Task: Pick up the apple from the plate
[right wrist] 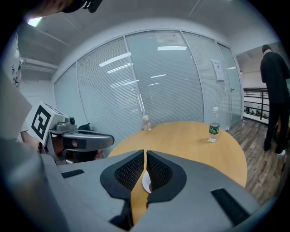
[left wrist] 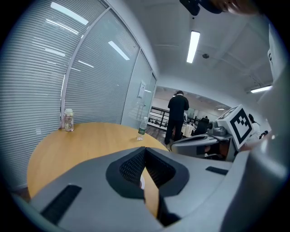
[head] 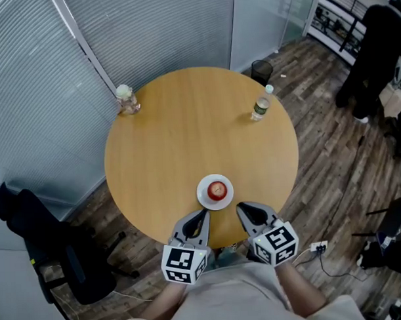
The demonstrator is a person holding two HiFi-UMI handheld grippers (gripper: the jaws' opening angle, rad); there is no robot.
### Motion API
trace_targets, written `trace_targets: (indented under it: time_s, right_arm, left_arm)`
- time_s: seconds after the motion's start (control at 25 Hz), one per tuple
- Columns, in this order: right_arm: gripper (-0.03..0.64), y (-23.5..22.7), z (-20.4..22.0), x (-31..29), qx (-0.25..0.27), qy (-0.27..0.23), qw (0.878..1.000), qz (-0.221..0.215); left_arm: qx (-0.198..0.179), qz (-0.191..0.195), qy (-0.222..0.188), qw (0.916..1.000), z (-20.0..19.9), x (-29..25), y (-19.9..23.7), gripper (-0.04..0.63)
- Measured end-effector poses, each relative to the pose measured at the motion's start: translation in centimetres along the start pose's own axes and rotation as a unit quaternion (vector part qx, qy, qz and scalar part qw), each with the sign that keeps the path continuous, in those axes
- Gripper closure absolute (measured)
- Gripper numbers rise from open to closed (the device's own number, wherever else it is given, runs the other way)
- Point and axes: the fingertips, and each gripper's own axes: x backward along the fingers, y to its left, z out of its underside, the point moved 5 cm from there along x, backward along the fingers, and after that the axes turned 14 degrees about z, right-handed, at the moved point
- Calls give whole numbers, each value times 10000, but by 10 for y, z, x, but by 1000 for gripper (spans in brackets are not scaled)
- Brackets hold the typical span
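Note:
A red apple [head: 217, 189] sits on a small white plate [head: 205, 196] near the front edge of the round wooden table [head: 186, 137]. My left gripper [head: 204, 213] is just in front of the plate on its left side, jaws shut with nothing between them. On the plate's right side my right gripper [head: 241, 208] is also shut and empty. In the left gripper view the left gripper [left wrist: 145, 152] hides all but a sliver of the plate [left wrist: 142, 181]. The right gripper view shows the right gripper [right wrist: 145, 156] and part of the plate [right wrist: 145, 182] through its jaws.
A small jar [head: 125, 98] stands at the table's far left edge and a water bottle [head: 261, 105] at the far right. A black office chair [head: 46, 243] is on the floor at left. A person in black [left wrist: 177, 115] stands in the background. Cables [head: 328, 256] lie on the floor at right.

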Motion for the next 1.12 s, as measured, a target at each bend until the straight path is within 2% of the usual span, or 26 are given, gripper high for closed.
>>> trace_targets:
  time_s: [0.72, 1.12]
  right_arm:
    - [577, -7, 9, -37, 265, 334, 9991, 64]
    - [577, -9, 19, -56, 352, 499, 9981, 57]
  left_arm:
    - [56, 56, 360, 9993, 12, -14, 27, 594]
    - [155, 62, 375, 9992, 21, -22, 38, 594]
